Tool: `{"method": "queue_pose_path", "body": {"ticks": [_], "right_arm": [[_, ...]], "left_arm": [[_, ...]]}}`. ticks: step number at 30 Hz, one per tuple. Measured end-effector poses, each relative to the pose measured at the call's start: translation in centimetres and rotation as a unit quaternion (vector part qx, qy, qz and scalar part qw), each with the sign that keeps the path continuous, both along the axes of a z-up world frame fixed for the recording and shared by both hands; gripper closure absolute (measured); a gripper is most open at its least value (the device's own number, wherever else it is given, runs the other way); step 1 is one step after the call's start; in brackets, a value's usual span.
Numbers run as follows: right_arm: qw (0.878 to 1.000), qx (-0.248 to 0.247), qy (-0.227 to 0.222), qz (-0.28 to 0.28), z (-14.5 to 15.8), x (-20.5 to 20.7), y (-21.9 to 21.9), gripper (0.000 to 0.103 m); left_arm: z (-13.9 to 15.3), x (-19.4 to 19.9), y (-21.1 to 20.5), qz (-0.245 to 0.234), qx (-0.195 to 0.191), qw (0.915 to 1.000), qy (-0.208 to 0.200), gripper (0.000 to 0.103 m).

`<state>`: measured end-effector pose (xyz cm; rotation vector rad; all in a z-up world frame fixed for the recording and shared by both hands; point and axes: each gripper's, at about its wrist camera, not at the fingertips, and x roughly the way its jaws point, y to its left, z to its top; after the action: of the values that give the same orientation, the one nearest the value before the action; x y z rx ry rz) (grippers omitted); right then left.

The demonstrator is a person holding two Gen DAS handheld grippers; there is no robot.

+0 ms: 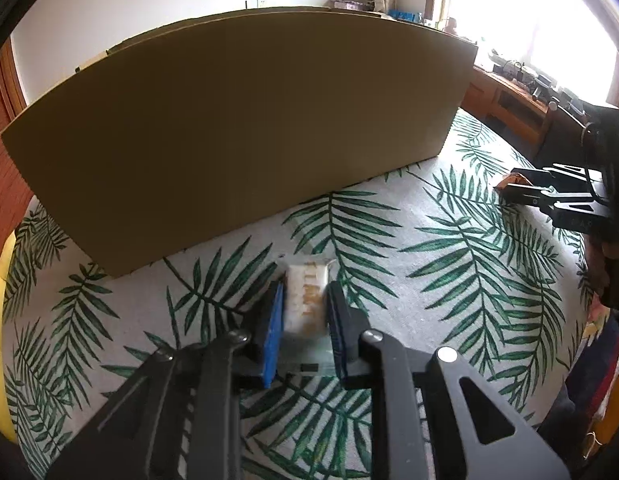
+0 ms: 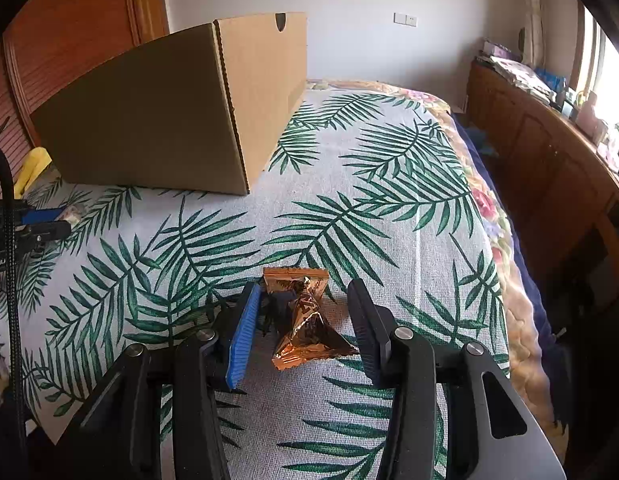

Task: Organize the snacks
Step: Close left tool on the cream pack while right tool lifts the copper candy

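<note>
Cardboard box [image 1: 237, 136] stands on the palm-leaf cloth [image 1: 449, 280], far left. Left gripper [image 1: 305, 300], in front of the box: pads clamped on a pale wrapped snack [image 1: 307, 300] lying on the cloth. Right gripper [image 2: 305, 316]: jaws part open around a copper foil snack [image 2: 305, 316] on the cloth; left pad just beside it, right pad clear.

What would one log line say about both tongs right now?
left tongs: shut on white snack packet | right tongs: open around gold foil snack | cardboard box: behind, on leaf-print cloth
</note>
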<state>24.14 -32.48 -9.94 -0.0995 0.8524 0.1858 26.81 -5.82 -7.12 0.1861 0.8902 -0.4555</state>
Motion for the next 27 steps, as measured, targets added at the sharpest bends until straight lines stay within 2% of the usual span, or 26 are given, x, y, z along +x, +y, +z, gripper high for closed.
{"method": "queue_pose_path", "body": {"ticks": [4, 8, 18, 20, 22, 27], "right_arm": [[1.0, 0.0, 0.0, 0.0, 0.0, 0.0, 0.0, 0.058], [1.0, -0.002, 0.0, 0.0, 0.0, 0.0, 0.0, 0.058], [1.0, -0.009, -0.003, 0.002, 0.0, -0.1, 0.1, 0.058], [1.0, -0.013, -0.005, 0.005, 0.1, -0.3, 0.2, 0.07], [1.0, -0.021, -0.01, 0.015, 0.2, -0.5, 0.6, 0.077], [0.999, -0.039, -0.021, 0.015, 0.5, -0.9, 1.4, 0.08]], "left_arm": [[-0.1, -0.9, 0.1, 0.008, -0.004, 1.0, -0.003, 0.084], [0.8, -2.3, 0.7, 0.015, -0.038, 0.9991, -0.005, 0.084], [3.1, -5.1, 0.0, -0.011, -0.057, 0.998, -0.023, 0.084], [3.4, -5.3, -0.3, -0.013, -0.058, 0.9979, -0.026, 0.084], [3.8, -5.5, -0.3, -0.012, -0.056, 0.9979, -0.031, 0.084], [4.7, -6.0, -0.4, -0.015, -0.054, 0.9976, -0.042, 0.084]]}}
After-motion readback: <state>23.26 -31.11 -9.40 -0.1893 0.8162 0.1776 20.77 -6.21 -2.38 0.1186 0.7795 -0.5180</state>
